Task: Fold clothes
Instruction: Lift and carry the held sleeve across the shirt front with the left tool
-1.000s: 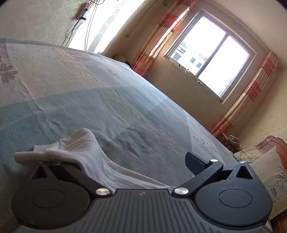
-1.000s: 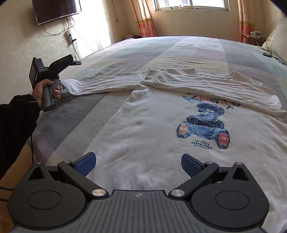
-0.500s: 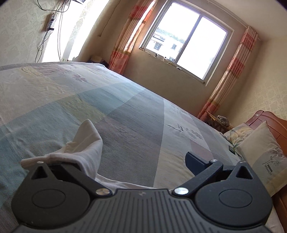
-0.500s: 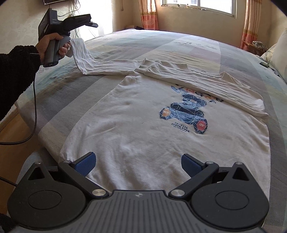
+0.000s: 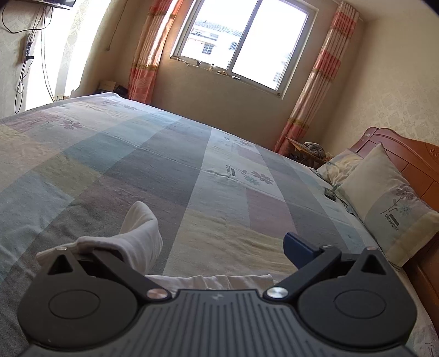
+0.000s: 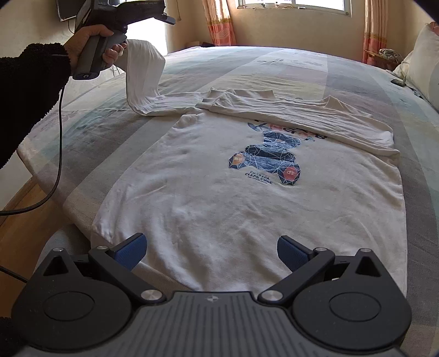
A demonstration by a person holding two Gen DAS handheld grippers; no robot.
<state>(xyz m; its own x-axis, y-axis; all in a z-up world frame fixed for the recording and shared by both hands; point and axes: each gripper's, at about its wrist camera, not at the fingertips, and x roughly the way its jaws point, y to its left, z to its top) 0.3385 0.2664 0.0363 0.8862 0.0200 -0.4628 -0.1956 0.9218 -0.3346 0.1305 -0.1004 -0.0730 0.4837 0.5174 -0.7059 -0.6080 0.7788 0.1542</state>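
A white long-sleeved shirt with a blue bear print lies flat on the bed, its right sleeve folded across the chest. Its left sleeve hangs from the person's fingers beside the handle of my left gripper, raised above the bed's left side. In the left wrist view my left gripper stands open; the sleeve cuff is draped over its left finger. My right gripper is open and empty just above the shirt's hem.
The patchwork bedspread covers the whole bed. Pillows and a wooden headboard are at the right. A window with curtains is beyond. The bed's left edge and wooden floor show at left.
The left hand has lifted the sleeve up off the bed and swung it rightward toward the shirt. The right gripper has stayed open over the hem.
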